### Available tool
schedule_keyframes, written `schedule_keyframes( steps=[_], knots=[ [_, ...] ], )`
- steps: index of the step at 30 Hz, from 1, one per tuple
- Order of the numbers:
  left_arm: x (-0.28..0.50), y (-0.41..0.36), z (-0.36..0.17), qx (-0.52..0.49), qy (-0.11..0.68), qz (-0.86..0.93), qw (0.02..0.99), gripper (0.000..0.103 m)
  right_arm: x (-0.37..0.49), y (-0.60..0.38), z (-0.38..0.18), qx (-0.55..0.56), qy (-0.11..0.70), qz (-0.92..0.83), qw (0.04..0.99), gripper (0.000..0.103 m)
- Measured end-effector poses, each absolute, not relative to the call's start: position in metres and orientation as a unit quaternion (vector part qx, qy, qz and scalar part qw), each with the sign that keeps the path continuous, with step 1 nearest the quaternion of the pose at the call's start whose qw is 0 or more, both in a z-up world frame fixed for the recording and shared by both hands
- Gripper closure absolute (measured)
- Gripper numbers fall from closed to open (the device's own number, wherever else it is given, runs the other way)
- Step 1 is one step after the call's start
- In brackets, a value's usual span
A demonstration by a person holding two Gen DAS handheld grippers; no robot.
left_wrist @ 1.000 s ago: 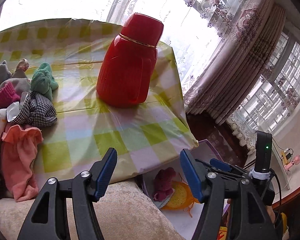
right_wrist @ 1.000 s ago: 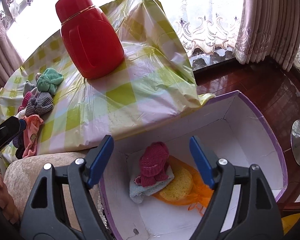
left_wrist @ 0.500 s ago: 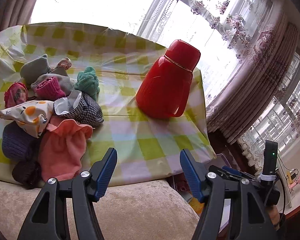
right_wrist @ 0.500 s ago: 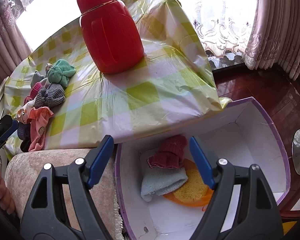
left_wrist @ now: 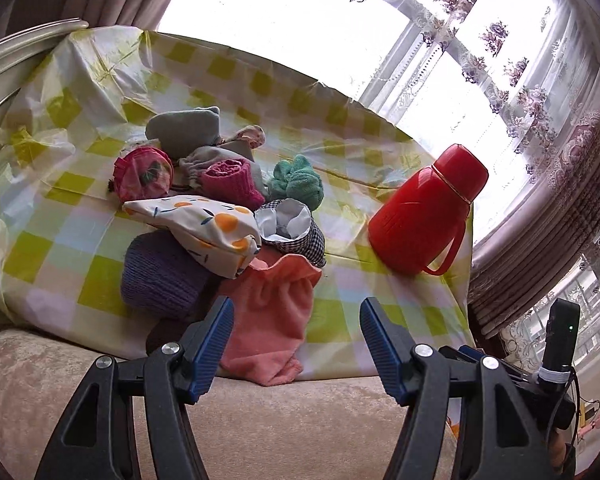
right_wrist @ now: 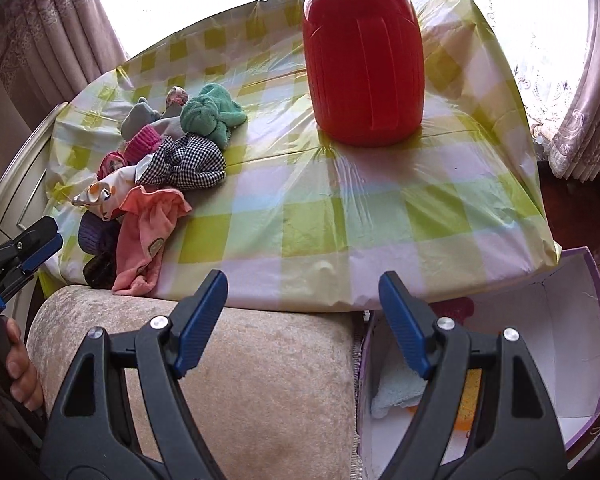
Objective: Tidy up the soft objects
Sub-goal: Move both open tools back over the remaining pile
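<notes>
Since a second ago both views have swung left, away from the box and onto the pile of soft things: the left view, which then centred the red flask, now centres the pile, and the right view, which then looked down into the box, now shows it only at the lower right edge. The left gripper (left_wrist: 296, 338) is spread wide and holds nothing, poised over the beige cushion (left_wrist: 260, 408) with a pink cloth (left_wrist: 272, 320) lying just beyond and between its fingers, not touching them. The right gripper (right_wrist: 302, 322) is also spread wide and empty, above the same cushion near the table's near edge. The pile sits on the left of the checked tablecloth (right_wrist: 340, 216): pink cloth nearest and hanging over the edge, a purple knit (left_wrist: 160, 276) to its left, an orange-print pouch (left_wrist: 204, 228) and a black-and-white check cloth (left_wrist: 296, 232) behind, then a green towel (left_wrist: 298, 180), a magenta knit (left_wrist: 230, 182) and grey pieces farther back. The red flask (left_wrist: 424, 216) stands to the right of the pile, apart from it. The box (right_wrist: 560, 360), white inside with a purple rim, sits below the table's right corner and holds a pale blue cloth (right_wrist: 396, 392). No writing can be read.
</notes>
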State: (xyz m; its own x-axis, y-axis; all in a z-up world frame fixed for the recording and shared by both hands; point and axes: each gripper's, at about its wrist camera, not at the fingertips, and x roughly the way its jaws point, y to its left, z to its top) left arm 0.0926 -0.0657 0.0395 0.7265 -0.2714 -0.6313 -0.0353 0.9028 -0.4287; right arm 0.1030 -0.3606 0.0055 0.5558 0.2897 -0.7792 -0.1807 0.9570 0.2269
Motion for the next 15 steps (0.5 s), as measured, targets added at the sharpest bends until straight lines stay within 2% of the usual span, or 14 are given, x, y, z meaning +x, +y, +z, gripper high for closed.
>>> schedule_keyframes(
  steps=[15],
  knots=[
    [0.100, -0.009, 0.024, -0.227, 0.368, -0.016, 0.902, 0.037, 0.125, -0.287, 0.005, 0.031, 0.459, 0.190, 0.867, 0.023]
  ],
)
